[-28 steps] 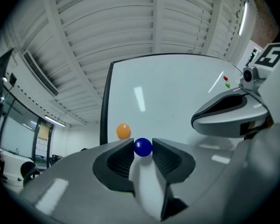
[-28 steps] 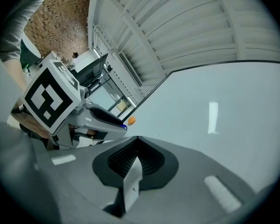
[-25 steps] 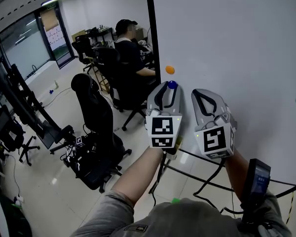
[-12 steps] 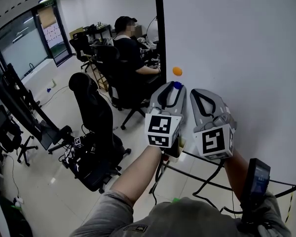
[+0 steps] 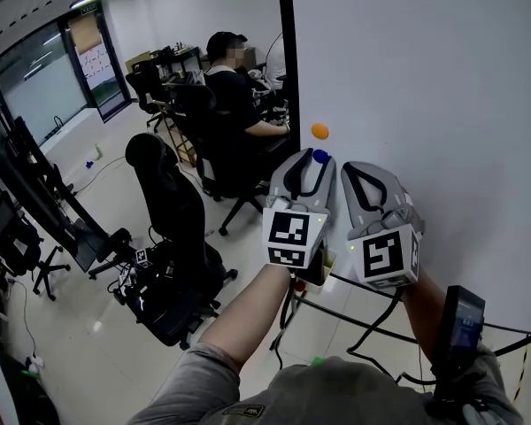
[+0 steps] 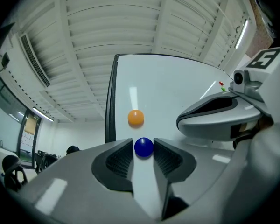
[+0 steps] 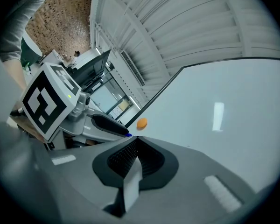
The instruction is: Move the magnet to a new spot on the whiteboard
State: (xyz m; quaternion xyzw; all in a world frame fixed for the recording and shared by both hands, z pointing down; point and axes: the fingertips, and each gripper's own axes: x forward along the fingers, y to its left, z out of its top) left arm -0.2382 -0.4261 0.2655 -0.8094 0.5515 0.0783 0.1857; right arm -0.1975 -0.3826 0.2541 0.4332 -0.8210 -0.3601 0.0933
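Blue magnet (image 6: 143, 147) | left gripper (image 6: 143, 143) just opening around it; gap only in its view | right gripper (image 7: 136, 139) closed

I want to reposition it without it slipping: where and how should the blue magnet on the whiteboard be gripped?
Grip the blue magnet across its rounded left and right sides, coming straight at the whiteboard from the front, since it is a small dome sitting flat against it. The left gripper, whose jaws have just been opening, straddles it that way.

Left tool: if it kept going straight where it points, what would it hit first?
Probably the small round blue magnet, between the jaws of the left tool, which have just been opening; white whiteboard behind it.
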